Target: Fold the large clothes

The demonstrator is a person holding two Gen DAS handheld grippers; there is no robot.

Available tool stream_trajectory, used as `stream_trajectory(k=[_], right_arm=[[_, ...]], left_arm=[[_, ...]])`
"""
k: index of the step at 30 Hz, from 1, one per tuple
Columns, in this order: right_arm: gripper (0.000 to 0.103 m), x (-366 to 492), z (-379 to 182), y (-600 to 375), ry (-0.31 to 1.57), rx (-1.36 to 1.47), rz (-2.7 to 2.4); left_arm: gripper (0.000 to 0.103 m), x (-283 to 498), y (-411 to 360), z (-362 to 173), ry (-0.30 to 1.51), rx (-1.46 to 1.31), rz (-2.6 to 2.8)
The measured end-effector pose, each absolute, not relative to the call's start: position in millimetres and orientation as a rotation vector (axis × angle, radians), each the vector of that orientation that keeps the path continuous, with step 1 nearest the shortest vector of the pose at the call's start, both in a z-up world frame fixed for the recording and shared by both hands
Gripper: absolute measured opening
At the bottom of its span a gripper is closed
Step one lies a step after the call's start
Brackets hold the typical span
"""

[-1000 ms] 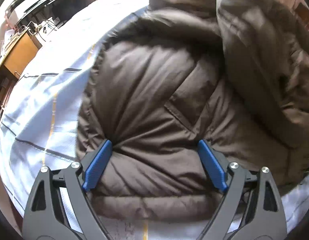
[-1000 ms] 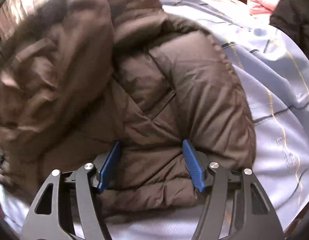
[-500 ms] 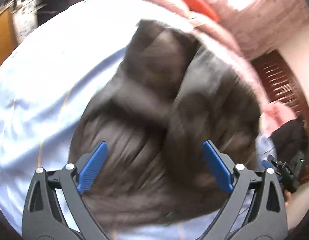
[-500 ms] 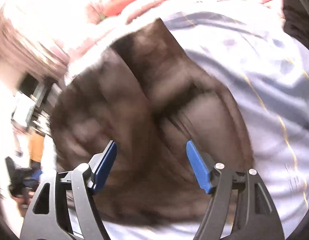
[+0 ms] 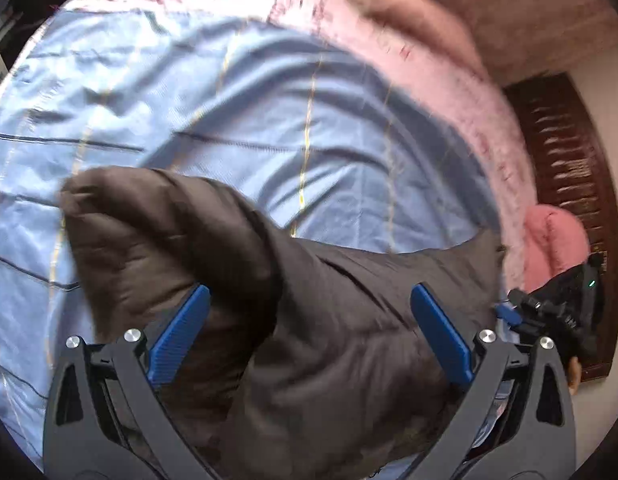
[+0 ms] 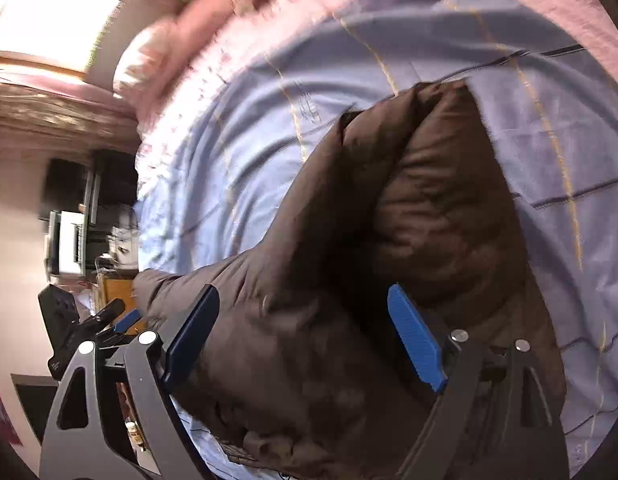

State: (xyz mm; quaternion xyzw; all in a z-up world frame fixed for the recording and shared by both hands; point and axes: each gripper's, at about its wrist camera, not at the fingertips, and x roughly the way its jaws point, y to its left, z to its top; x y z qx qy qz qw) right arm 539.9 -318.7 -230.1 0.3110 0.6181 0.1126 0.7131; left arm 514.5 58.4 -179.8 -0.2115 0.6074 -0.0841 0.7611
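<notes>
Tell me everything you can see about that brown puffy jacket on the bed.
The brown puffer jacket is quilted, padded, with a matt, slightly shiny shell. It lies bunched and folded over itself on the light blue striped bedsheet, one rounded lump rising at its end. The left gripper and right gripper each straddle it, jaws just opened wide; the blue pads seem off the fabric. Motion blur hides finer detail.

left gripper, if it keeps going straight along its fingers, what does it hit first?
Most likely the brown puffer jacket. It fills the space between and beyond the left gripper, whose jaws have just been opening and stand wide, pads apparently clear of the fabric. The blue bedsheet lies beyond it. Motion blur leaves depth uncertain.
</notes>
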Motion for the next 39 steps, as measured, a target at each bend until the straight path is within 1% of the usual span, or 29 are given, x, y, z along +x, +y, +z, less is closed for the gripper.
stream_trajectory(k=[2, 3, 4, 5, 6, 7, 8, 9, 10, 12, 13, 15, 16, 18, 25, 28, 31, 34, 39], right_arm=[[0.086, 556, -239, -307, 1.396, 0.731, 0.279], [0.08, 560, -242, -300, 1.407, 0.739, 0.299], [0.068, 567, -247, -291, 1.434, 0.717, 0.298], [0.036, 571, -252, -288, 1.461, 0.672, 0.247], [0.021, 565, -259, -291, 1.47, 0.666, 0.207], [0.017, 566, -267, -297, 1.465, 0.716, 0.19], [0.014, 563, -272, -304, 1.452, 0.765, 0.19], [0.013, 562, -277, -311, 1.438, 0.822, 0.199], [0.012, 560, -280, -314, 1.431, 0.848, 0.203], [0.011, 557, -285, -314, 1.413, 0.854, 0.199], [0.011, 556, -283, -313, 1.396, 0.856, 0.195], [0.01, 553, -273, -312, 1.326, 0.866, 0.213], [0.01, 551, -262, -308, 1.277, 0.835, 0.236], [0.009, 552, -241, -300, 1.224, 0.76, 0.255], [0.008, 550, -173, -290, 1.05, 0.666, 0.334], [0.008, 541, -146, -285, 0.951, 0.618, 0.402], [0.008, 522, -106, -284, 0.822, 0.579, 0.473], [0.008, 508, -87, -272, 0.767, 0.495, 0.486], [0.008, 461, -95, -274, 0.756, 0.443, 0.556]], left_arm=[[0.101, 525, 51, -204, 1.352, -0.481, -0.193], [0.1, 531, 48, -210, 1.358, -0.493, -0.192], [0.1, 537, 46, -217, 1.362, -0.501, -0.193], [0.097, 540, 44, -223, 1.363, -0.495, -0.183], [0.076, 543, 45, -233, 1.379, -0.459, -0.141], [0.039, 545, 49, -244, 1.409, -0.435, -0.096], [0.031, 546, 58, -259, 1.443, -0.462, -0.064], [0.027, 542, 76, -276, 1.456, -0.601, -0.083], [0.023, 543, 84, -285, 1.451, -0.638, -0.085], [0.02, 539, 91, -291, 1.438, -0.65, -0.103], [0.017, 536, 92, -292, 1.432, -0.652, -0.098], [0.012, 535, 94, -288, 1.413, -0.672, -0.07], [0.009, 534, 94, -280, 1.381, -0.67, -0.049], [0.007, 535, 91, -260, 1.32, -0.614, -0.032], [0.006, 526, 84, -172, 1.158, -0.481, -0.088], [0.005, 515, 88, -137, 1.077, -0.488, -0.12], [0.005, 502, 99, -101, 0.974, -0.517, -0.158], [0.005, 486, 94, -80, 0.933, -0.456, -0.143], [0.006, 433, 99, -87, 0.914, -0.522, -0.219]])
